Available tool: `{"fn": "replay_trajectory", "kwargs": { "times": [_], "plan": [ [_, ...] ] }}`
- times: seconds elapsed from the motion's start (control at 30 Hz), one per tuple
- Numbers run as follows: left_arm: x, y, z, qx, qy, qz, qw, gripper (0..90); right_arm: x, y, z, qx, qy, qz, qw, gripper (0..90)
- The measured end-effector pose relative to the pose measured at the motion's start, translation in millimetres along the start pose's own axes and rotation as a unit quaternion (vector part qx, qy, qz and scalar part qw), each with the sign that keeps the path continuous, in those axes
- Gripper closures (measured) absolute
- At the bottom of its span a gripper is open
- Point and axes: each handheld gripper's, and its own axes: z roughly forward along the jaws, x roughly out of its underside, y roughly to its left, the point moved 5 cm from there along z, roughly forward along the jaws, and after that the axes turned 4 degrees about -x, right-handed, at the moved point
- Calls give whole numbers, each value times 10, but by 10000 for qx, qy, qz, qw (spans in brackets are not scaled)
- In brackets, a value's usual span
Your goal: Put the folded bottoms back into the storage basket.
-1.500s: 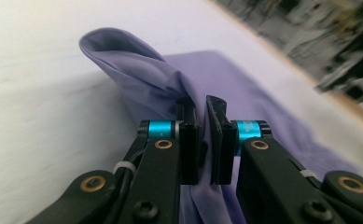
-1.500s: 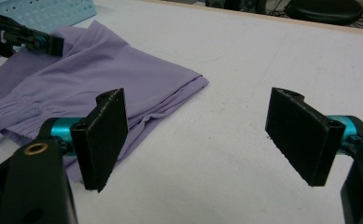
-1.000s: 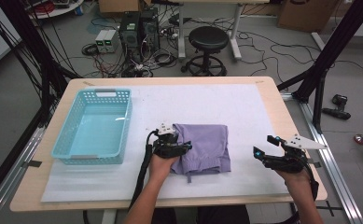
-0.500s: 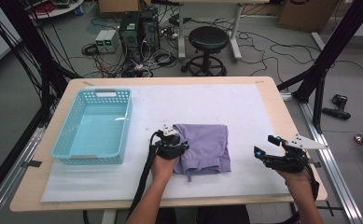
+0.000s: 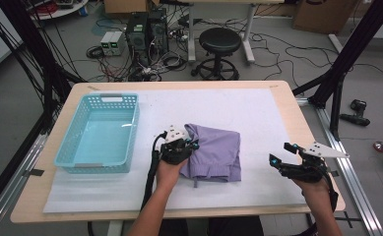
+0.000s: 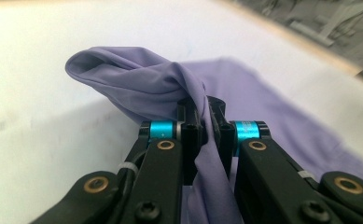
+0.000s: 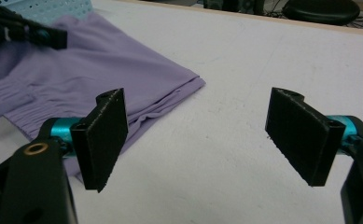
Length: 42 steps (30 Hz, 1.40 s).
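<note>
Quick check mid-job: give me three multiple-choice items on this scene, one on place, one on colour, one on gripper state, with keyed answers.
1. Where does the basket stand relative to the cloth?
A. Toward the left gripper's side
B. Toward the right gripper's side
C. On top of it

2. What colour is the cloth?
A. Yellow
B. Purple
C. Red

3. How does the left gripper stand?
A. Wide open above the mat
B. Shut on the basket rim
C. Shut on a fold of the cloth

Answers: 1 A, the high view shows the basket at the table's left; 2 B, it looks purple in every view; 3 C, the left gripper view shows its jaws, just closed, pinching raised fabric.
</note>
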Motion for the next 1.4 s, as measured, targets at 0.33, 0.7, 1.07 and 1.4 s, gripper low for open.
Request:
{"fn": "replay_trajectory", "kwargs": {
  "times": [0.33, 0.7, 1.07, 1.4],
  "plan": [
    [-393, -33, -212, 351, -482, 356, 9976, 853, -4, 1, -34, 21, -42, 4, 10000, 211],
    [-707, -14, -463, 597, -778, 649, 9931, 853, -11, 20, -19, 4, -35, 0, 10000, 211],
    [-1037, 13, -690, 459, -943, 811, 9912, 854, -21, 26, -32, 19, -43, -23, 10000, 211],
    [-1243, 136, -912, 329, -1195, 835, 9888, 853, -38, 29, -49, 26, -82, -41, 10000, 211]
  ]
}}
